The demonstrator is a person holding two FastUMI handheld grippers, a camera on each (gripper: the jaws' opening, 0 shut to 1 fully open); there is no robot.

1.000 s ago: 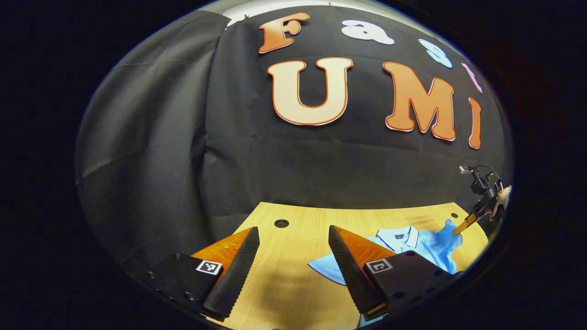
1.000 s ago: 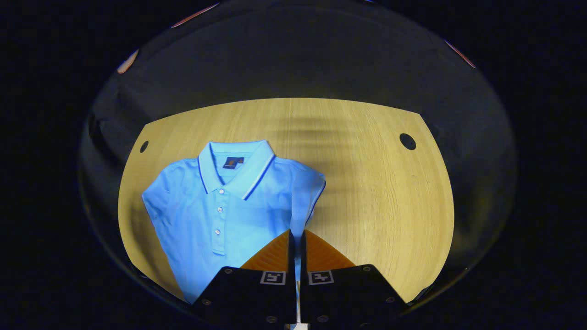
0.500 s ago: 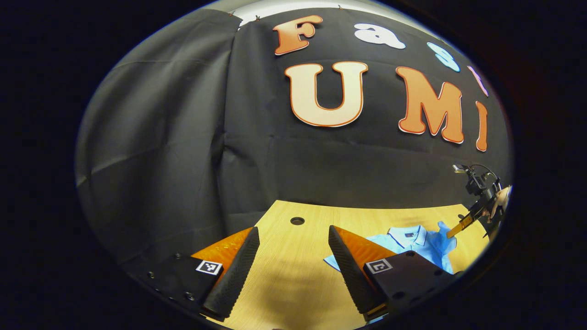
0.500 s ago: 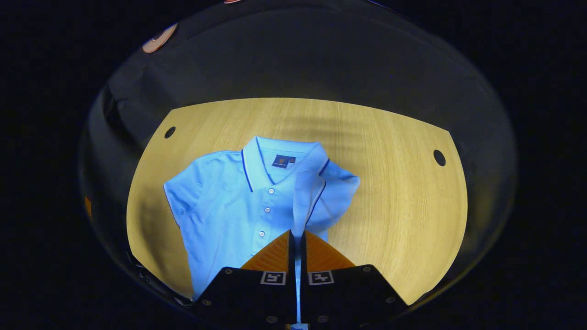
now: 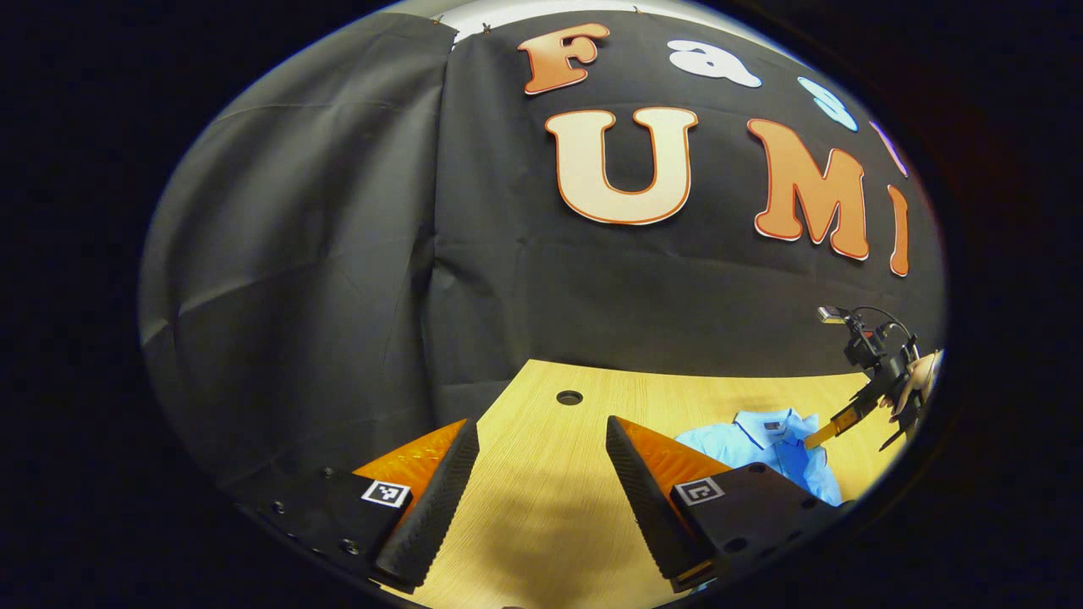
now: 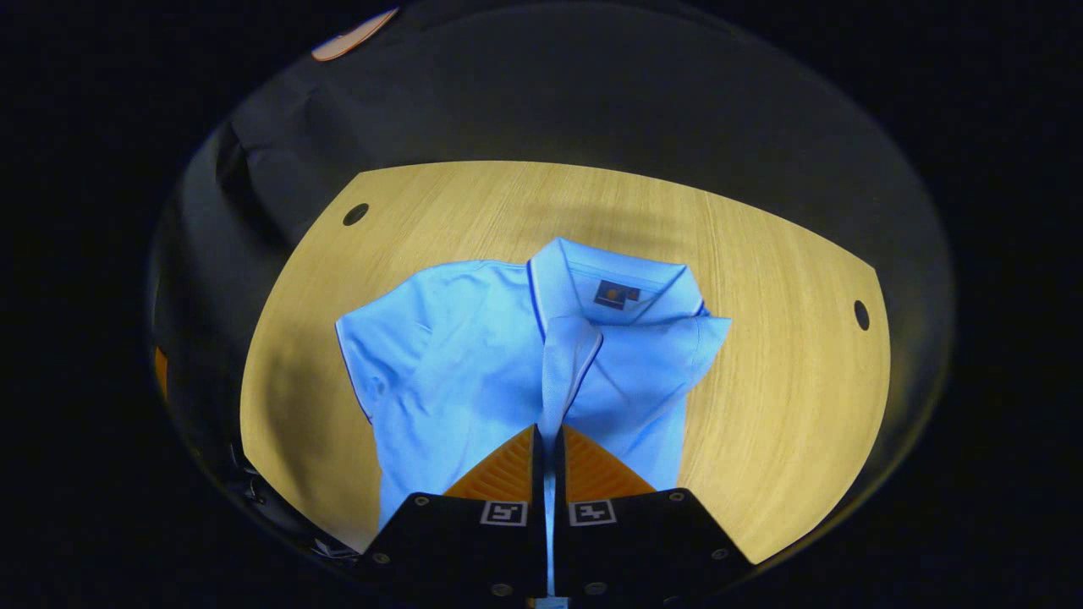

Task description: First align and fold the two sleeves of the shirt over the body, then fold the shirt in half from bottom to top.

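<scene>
In the right gripper view, the right gripper has its two fingers pressed together on a sleeve of the light blue polo shirt, lifting it up over the shirt's body just below the collar. The shirt lies front-up on the wooden table, its other sleeve spread flat to the left of the collar. Two small round holes sit in the tabletop, well apart from the shirt on either side

Sharp pics, heavy fisheye bend at edges; overhead light, soft shadows on table, dim backdrop.
</scene>
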